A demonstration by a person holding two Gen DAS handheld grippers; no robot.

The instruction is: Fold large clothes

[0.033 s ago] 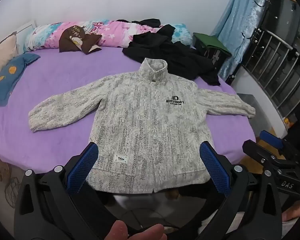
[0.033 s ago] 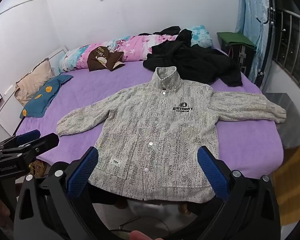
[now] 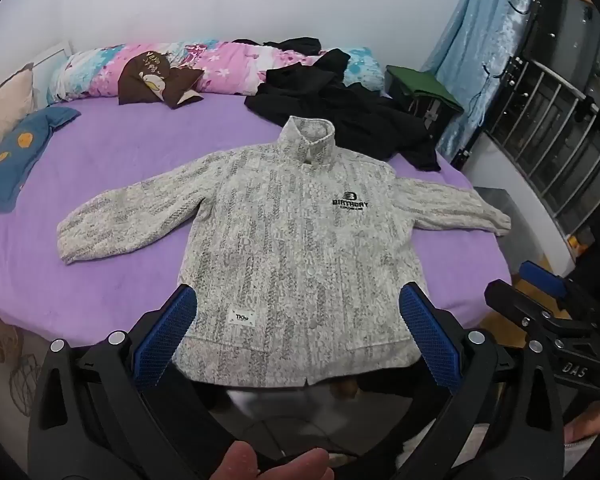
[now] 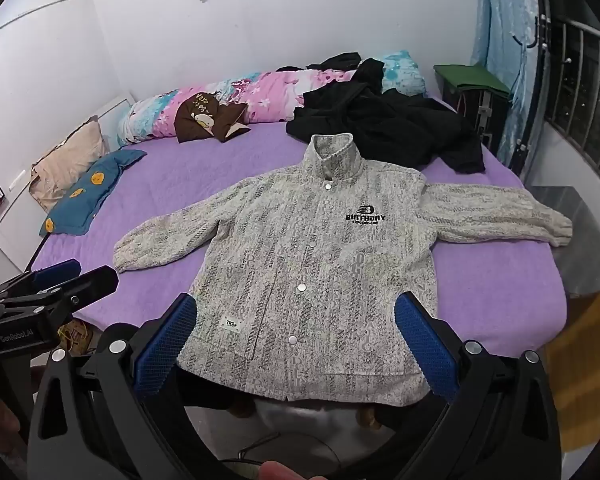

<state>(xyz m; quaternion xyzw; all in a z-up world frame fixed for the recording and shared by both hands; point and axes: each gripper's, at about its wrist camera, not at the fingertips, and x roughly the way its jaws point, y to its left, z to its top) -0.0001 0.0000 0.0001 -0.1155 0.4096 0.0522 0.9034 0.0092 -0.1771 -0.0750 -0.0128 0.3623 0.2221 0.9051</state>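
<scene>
**Jacket laid flat on bed**

Pale grey patterned jacket (image 3: 300,248) lies face up on the purple bed (image 3: 120,160), snapped closed, collar raised, both sleeves outstretched; black chest logo; left gripper (image 3: 298,332) and right gripper (image 4: 296,336) spread wide, empty, above the hem.

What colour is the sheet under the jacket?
Purple sheet; clearest in the right wrist view.

nothing has changed: the jacket (image 3: 300,248) lies as before (both views match the earlier ones).
</scene>
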